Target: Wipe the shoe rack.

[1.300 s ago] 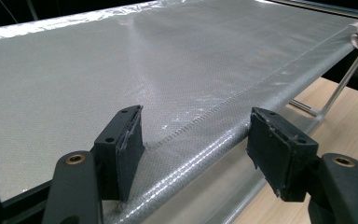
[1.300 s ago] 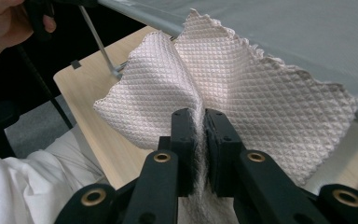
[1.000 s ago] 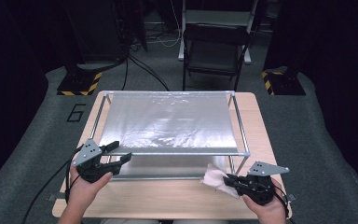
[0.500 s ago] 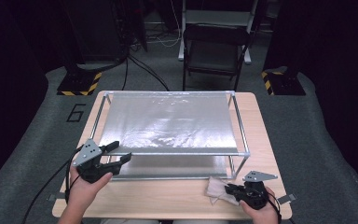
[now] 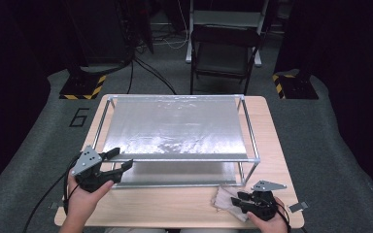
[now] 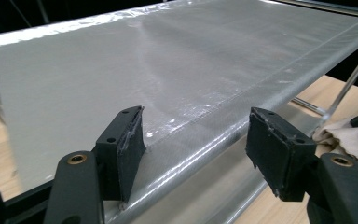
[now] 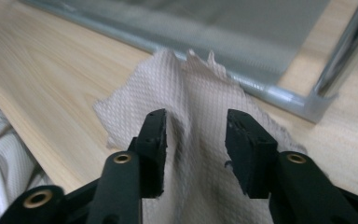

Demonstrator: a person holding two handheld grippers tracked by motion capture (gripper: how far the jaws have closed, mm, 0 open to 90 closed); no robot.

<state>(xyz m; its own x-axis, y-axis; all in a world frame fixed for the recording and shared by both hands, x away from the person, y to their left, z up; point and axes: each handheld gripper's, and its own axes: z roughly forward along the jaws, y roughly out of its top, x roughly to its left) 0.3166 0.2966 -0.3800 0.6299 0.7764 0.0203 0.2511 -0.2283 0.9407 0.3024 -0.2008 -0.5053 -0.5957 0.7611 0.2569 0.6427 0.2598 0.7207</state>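
1. Since a second ago, right gripper [image 5: 240,200] has dropped from beside the rack's near right corner to the table's [image 5: 175,206] near edge, taking the cloth [image 5: 223,198] down with it; cloth was bunched and lifted then, now lies on the wood.
2. Right jaws have just been opening. Cloth sits in a raised fold between the pads [image 7: 154,135], which stand apart from it: released, not pinching.
3. Cloth: beige, woven, frayed edge, just in front of the rack's [image 5: 175,158] near right leg [image 5: 249,174].
4. Left gripper [image 5: 120,161] holds its place at the rack's near left corner, jaws wide, gripping nothing; the front rail of the plastic-covered shelf [image 6: 168,70] runs between them, untouched as far as can be seen.
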